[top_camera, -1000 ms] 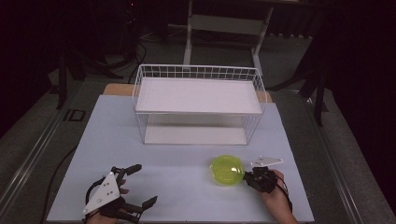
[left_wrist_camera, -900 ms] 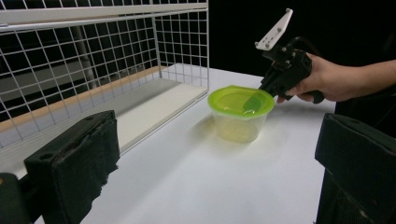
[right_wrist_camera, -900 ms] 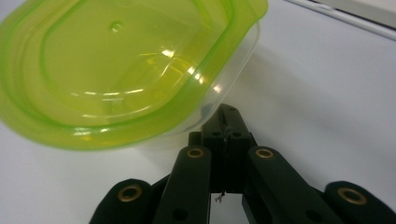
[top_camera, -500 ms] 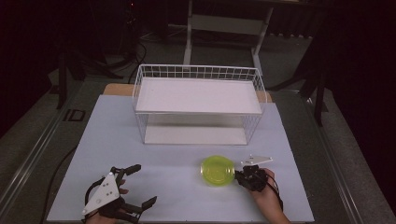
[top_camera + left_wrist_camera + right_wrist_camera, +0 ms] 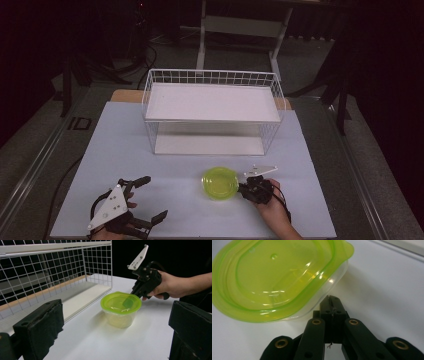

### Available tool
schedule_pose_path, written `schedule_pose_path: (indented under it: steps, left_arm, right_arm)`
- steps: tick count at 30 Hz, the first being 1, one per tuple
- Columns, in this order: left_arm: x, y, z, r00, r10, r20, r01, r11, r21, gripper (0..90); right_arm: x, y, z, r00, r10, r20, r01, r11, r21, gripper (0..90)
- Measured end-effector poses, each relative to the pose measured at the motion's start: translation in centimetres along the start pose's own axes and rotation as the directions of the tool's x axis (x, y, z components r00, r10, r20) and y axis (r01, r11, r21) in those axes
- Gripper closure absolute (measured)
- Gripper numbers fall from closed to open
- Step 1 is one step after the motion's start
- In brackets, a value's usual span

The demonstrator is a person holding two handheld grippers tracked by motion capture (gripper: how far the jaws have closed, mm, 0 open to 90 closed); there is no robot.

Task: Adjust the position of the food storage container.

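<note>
A clear plastic container with a lime-green lid stands on the white table, front of centre. My right gripper is shut, and its tip rests against the container's right side. In the right gripper view the closed tips sit just under the lid's rim, with nothing between them that I can see. My left gripper lies open at the front left, well apart from the container. Its two padded fingers frame the container and the right gripper beyond.
A white wire rack with a flat top shelf and a lower shelf stands at the back of the table. In the left gripper view its mesh side is close on the left. Dark floor and stands surround the table.
The container and my right gripper have slid left and a little nearer to the front edge together. The left gripper has stayed put.
</note>
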State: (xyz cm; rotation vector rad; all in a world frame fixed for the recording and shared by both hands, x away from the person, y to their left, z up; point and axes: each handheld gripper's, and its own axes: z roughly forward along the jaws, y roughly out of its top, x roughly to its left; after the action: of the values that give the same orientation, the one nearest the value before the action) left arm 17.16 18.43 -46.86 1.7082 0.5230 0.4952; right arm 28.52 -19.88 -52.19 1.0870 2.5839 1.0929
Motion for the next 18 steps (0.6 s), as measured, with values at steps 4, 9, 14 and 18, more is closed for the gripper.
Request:
schedule_pose_path:
  steps: [4, 9, 14, 18]
  left_arm:
    - [0.0, 0.0, 0.0, 1.0000, 0.000, 0.000, 0.000, 1.0000, 0.003, 0.6]
    - [0.0, 0.0, -0.1, 1.0000, 0.000, 0.000, 0.000, 1.0000, 0.002, 0.6]
    - [0.1, -0.1, -0.1, 1.0000, -0.001, 0.001, 0.001, 1.0000, 0.004, 0.6]
    - [0.1, -0.1, 0.0, 0.9999, -0.007, 0.010, 0.007, 0.9999, 0.012, 0.6]
  right_arm:
    - [0.5, 0.3, 0.6, 0.9999, -0.002, -0.011, 0.002, 1.000, 0.004, 90.0]
    - [1.1, 0.6, 1.2, 0.9995, -0.009, -0.031, 0.009, 1.000, 0.005, 90.0]
    - [1.8, 0.9, 1.6, 0.9989, -0.026, -0.038, 0.026, 1.000, 0.011, 90.0]
    - [2.1, 1.0, 1.9, 0.9986, -0.033, -0.041, 0.033, 0.999, 0.012, 90.0]
